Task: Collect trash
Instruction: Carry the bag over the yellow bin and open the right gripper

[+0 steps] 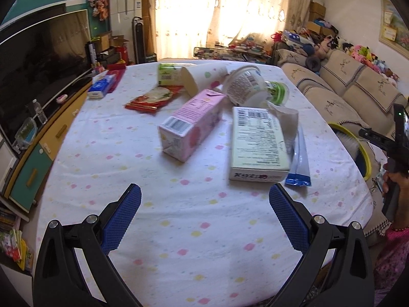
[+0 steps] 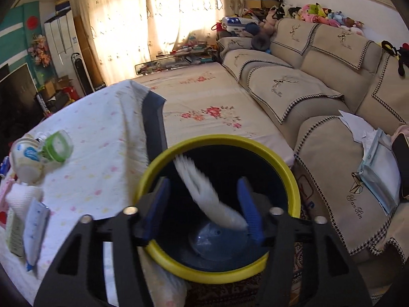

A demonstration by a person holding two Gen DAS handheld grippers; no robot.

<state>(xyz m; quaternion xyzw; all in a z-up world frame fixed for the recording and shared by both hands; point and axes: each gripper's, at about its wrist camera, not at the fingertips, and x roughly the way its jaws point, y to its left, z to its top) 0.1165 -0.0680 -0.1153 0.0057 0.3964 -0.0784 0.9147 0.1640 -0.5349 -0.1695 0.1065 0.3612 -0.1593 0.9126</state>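
Note:
In the left wrist view, trash lies on the dotted tablecloth (image 1: 179, 217): a pink carton (image 1: 190, 124), a pale green box (image 1: 258, 143), a blue-white wrapper (image 1: 300, 158), a white tub (image 1: 246, 84), a paper cup (image 1: 204, 76) and a red wrapper (image 1: 153, 99). My left gripper (image 1: 204, 212) is open and empty, short of the boxes. In the right wrist view my right gripper (image 2: 204, 204) is open above the yellow-rimmed dark bin (image 2: 219, 140). A blurred white wrapper (image 2: 204, 192) hangs in mid-air between the fingers, over the bin's mouth.
A beige sofa (image 2: 319, 89) runs along the right, with papers on it. A floral mattress (image 2: 204, 97) lies beyond the bin. A TV (image 1: 38, 64) on a low cabinet stands left of the table. The bin's rim also shows at the table's right edge (image 1: 358, 148).

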